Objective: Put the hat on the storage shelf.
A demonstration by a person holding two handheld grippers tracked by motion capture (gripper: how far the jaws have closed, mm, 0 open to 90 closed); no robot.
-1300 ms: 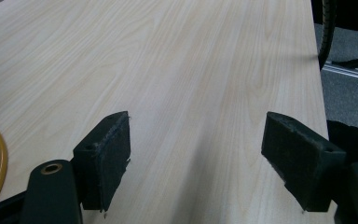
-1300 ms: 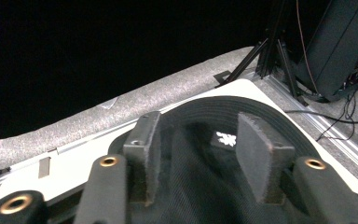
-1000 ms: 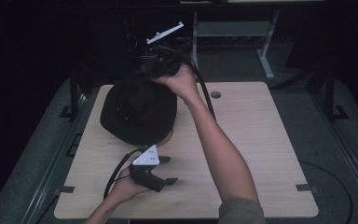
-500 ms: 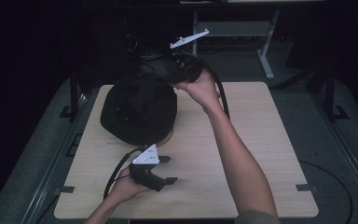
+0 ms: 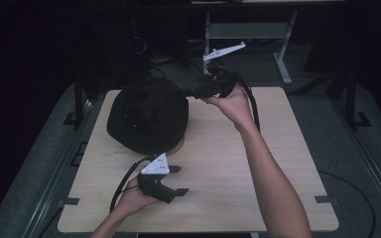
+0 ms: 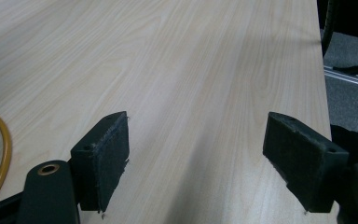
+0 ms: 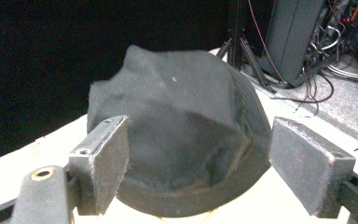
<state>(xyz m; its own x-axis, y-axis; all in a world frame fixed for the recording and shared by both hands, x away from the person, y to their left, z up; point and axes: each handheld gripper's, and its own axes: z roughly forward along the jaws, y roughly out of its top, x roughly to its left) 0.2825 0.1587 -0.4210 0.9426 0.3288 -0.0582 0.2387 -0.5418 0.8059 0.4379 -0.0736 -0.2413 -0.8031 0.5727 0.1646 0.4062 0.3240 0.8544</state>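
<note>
Black fabric hat, round-crowned with a stitched brim, lies on the far left part of the light wooden table, apparently set over a tan, rounded form that shows under its near edge. In the right gripper view the hat sits directly ahead of the jaws, beyond the pads and apart from them.

Right gripper: held at the hat's right side, level with the crown, pointing toward it. Its jaws have just been opening and now stand wide apart with nothing between the pads.

Left gripper: rests low over the near table edge, jaws spread, nothing held. Its own view shows bare wood ahead and a yellow cable at the left. The hat lies beyond it and to the left.

Governing relation: the hat is leftward of the right gripper along the jaw axis, and the right hand is the nearer one. Judged from this, any approach runs straight ahead onto the crown or brim.
</note>
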